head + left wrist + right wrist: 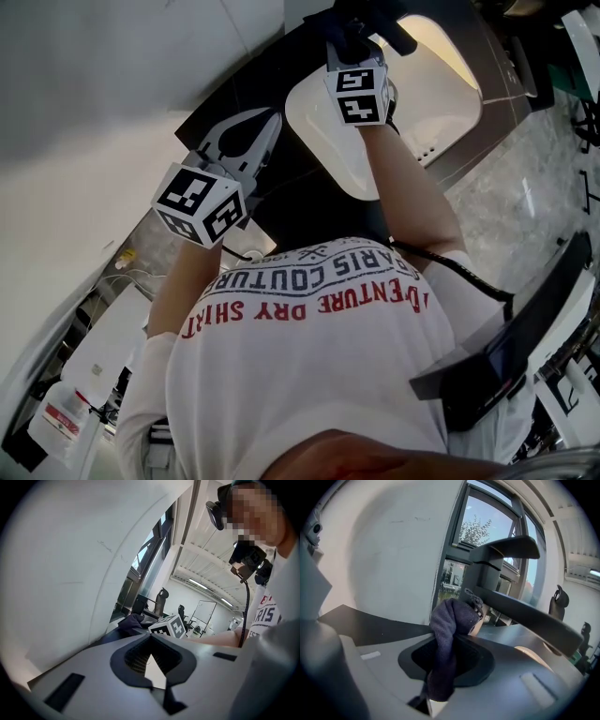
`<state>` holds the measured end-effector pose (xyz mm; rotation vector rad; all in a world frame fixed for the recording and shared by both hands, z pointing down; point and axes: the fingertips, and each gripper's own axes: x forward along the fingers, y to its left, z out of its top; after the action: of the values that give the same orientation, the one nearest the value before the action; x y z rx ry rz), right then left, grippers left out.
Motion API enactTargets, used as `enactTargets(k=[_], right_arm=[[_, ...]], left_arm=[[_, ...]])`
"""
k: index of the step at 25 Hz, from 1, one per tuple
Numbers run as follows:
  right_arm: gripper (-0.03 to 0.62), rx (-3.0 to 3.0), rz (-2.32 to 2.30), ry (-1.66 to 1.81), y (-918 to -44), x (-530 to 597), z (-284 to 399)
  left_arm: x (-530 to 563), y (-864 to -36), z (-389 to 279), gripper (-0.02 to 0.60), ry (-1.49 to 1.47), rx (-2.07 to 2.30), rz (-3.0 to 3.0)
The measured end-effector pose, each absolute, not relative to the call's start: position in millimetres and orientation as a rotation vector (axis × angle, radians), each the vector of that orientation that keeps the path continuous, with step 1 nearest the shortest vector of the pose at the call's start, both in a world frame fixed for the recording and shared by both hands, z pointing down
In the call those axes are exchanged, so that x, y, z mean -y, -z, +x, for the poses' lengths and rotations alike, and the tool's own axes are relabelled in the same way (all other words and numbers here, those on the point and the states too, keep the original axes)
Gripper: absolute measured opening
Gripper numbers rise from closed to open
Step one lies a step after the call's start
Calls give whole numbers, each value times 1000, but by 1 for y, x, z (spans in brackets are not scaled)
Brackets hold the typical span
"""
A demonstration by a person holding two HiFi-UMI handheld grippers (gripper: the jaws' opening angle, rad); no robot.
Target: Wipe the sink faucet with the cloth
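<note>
The dark faucet (506,573) stands at the back of the white sink (441,94), its spout reaching out to the right in the right gripper view. My right gripper (454,637) is shut on a dark blue cloth (449,620), and the bunched top of the cloth presses against the faucet where the spout meets the body. In the head view the right gripper (354,45) is up at the faucet (394,33), above the basin. My left gripper (271,120) hovers over the black counter (281,192) left of the sink, jaws together and empty. The left gripper (150,637) view shows the cloth (131,620) ahead.
A white wall (84,84) runs along the left, and a window (483,522) sits behind the faucet. A plastic bottle (61,417) stands at the lower left. A black device (525,328) sits at the right over marbled floor (525,197). The person's white T-shirt fills the foreground.
</note>
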<state>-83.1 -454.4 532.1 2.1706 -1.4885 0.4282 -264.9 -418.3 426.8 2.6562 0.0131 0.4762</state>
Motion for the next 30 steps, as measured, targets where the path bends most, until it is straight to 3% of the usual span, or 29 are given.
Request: enactTargets(k=[12,30], right_arm=[[72,1548,2205,-194,-466,451,-113],[72,1395,2338,-348,-479,375,-81]], left_arm=[[407,-415,-262,0,-460,-50,2680],[384,-414,-253,2,-471,-117,2684]])
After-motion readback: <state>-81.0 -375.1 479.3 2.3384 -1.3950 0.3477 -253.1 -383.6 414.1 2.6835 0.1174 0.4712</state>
